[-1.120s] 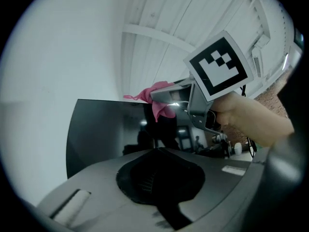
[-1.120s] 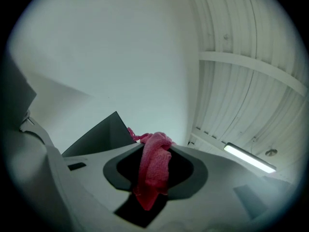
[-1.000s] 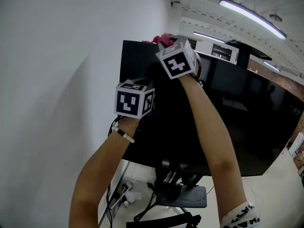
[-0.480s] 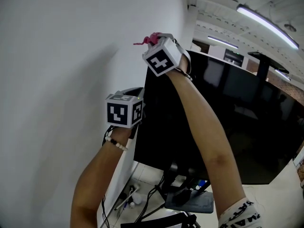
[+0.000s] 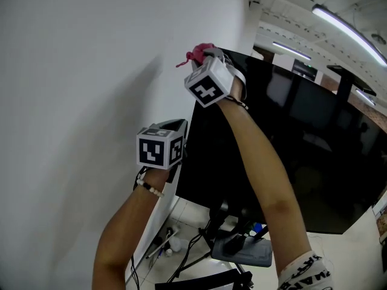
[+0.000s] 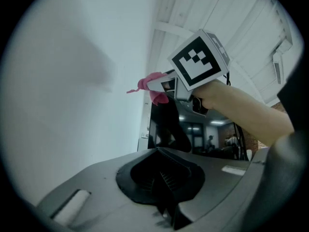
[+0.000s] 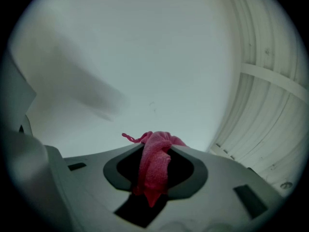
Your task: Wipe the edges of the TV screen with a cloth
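Head view: right gripper [image 5: 207, 55] pinches the pink cloth [image 5: 192, 55] at the top corner of the TV [image 5: 302, 138] to rub that edge (my guess); left gripper [image 6: 161, 175] closed, empty, spare.

In the head view the right marker cube [image 5: 207, 83] covers the jaws of the right gripper [image 7: 155, 175]. Only a tuft of the cloth [image 5: 197, 53] shows beyond them, and whether it touches the top corner of the TV [image 5: 314, 138] just beside them cannot be told. The left marker cube [image 5: 159, 146] likewise masks the jaws of the left gripper [image 6: 161, 180]. The TV's side farthest from both jaws runs off the picture's edge. The cables [image 5: 181, 252] far below the jaws are too small to sort out.
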A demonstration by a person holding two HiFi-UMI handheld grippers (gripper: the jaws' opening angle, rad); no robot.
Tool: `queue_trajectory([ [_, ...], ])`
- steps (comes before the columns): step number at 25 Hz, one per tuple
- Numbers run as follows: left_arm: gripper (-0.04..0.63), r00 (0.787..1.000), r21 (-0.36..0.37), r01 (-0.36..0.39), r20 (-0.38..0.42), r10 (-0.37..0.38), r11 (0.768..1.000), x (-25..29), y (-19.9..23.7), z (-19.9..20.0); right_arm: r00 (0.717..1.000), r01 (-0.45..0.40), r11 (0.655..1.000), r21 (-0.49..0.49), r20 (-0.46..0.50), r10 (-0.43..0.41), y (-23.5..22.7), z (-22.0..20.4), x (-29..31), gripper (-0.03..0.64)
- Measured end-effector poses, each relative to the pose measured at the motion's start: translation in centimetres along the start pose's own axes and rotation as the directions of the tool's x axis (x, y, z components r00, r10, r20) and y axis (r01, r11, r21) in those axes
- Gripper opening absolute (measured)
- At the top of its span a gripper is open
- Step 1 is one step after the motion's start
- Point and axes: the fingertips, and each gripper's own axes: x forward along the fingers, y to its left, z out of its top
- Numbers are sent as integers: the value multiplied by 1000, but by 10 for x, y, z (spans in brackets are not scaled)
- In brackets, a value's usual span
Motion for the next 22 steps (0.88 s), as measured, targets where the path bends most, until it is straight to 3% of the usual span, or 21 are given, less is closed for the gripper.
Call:
queue_trajectory([
  [5, -14, 1000, -47, 21, -14, -22, 999, -8, -5, -27, 999, -37, 999, 11, -32, 38, 43, -27, -3, 133],
  [15, -14, 995, -41, 4, -95, -8, 999, -24, -4, -97, 992, -109, 994, -16, -73, 107, 137, -65, -7, 133],
  [22, -14, 990, -83, -3, -142, -9, 997, -35, -3, -155, 978, -175, 983, 50, -105, 179, 209, -109, -21, 133],
])
